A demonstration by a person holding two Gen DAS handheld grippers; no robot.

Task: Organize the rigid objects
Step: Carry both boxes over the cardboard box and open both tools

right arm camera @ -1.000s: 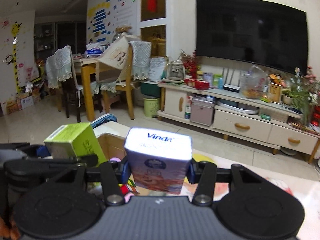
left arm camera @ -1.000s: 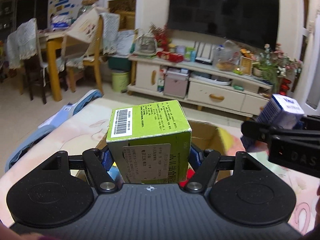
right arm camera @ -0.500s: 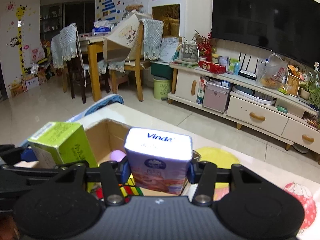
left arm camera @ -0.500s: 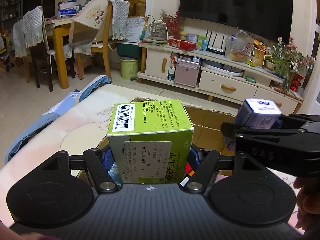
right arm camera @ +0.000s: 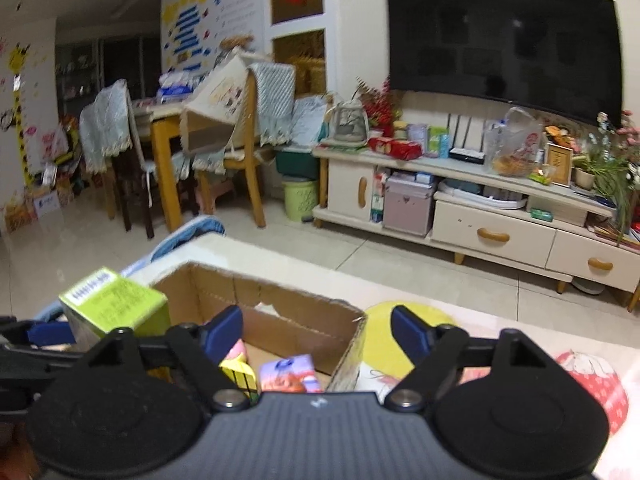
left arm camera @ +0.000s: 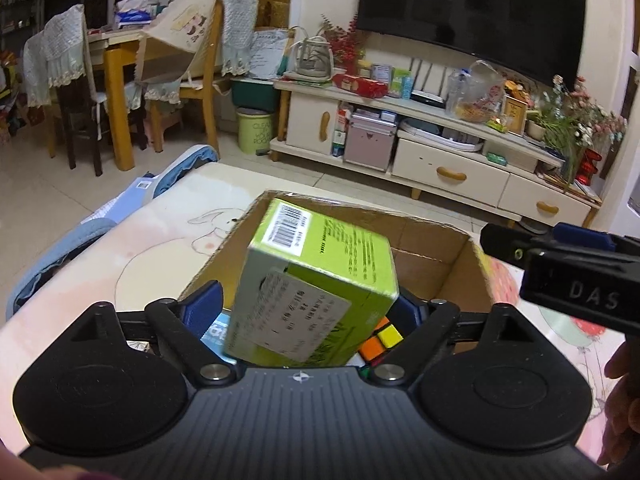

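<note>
The green box hides most of the carton's inside in the left wrist view; only a corner of a colour cube and a blue scrap show beside it. Its label print is too blurred to read. In the right wrist view the tissue pack is smeared and half hidden behind the right gripper body

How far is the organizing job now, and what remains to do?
Done: the tissue pack already lies in the cardboard box, beside a Rubik's cube; the right gripper is open and empty. In hand: the green carton sits tilted between the open fingers of the left gripper, above the box. Left: that carton must settle inside.
</note>
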